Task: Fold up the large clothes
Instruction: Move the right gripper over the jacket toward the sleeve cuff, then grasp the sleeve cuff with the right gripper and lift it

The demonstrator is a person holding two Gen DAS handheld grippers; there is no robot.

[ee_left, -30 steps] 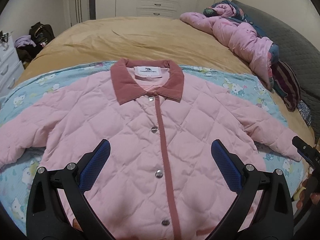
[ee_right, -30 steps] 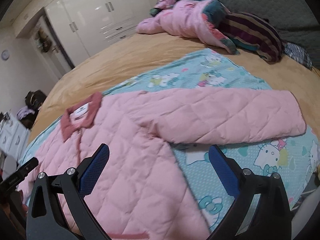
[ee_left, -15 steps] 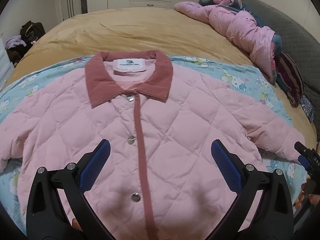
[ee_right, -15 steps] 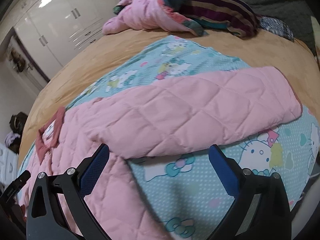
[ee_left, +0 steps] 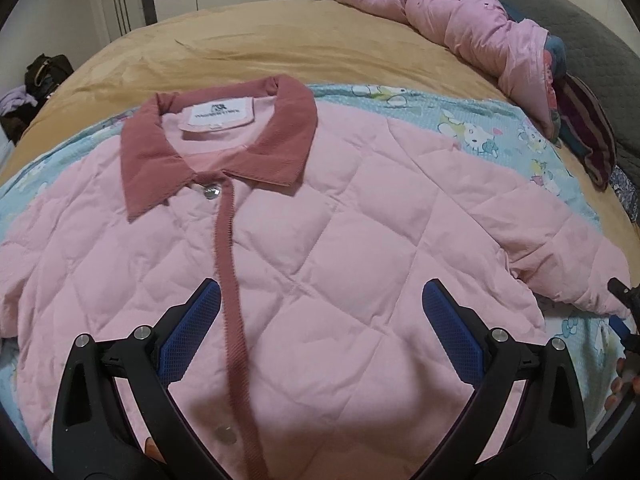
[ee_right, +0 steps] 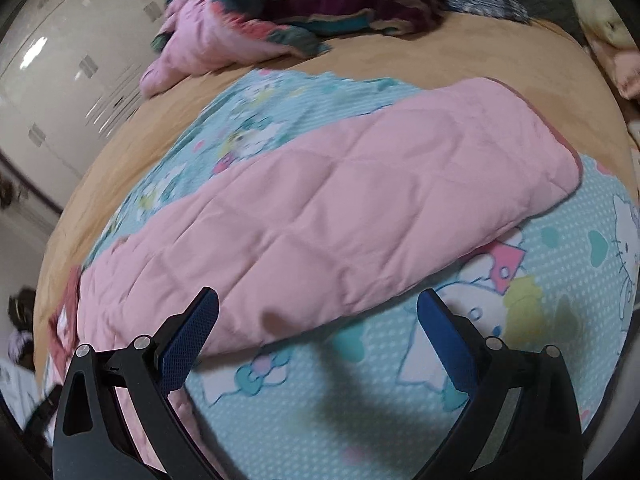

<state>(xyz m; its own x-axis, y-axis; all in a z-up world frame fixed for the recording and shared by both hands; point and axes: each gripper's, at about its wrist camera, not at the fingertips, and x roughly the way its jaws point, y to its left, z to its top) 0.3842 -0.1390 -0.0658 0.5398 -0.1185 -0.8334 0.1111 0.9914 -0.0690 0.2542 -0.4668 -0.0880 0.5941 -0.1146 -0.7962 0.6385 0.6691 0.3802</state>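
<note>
One pink quilted jacket (ee_left: 360, 240) lies flat on the bed (ee_left: 280, 52), two snaps visible; both grippers, left gripper (ee_left: 320, 320) and right gripper (ee_right: 316, 316), hover with jaws wide apart, empty.

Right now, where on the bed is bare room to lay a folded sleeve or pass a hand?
Free: the tan bedspread beyond the collar, and the cartoon-print sheet below the jacket sleeve. Crowded: the heap of pink bedding and striped cloth by the headboard.
</note>
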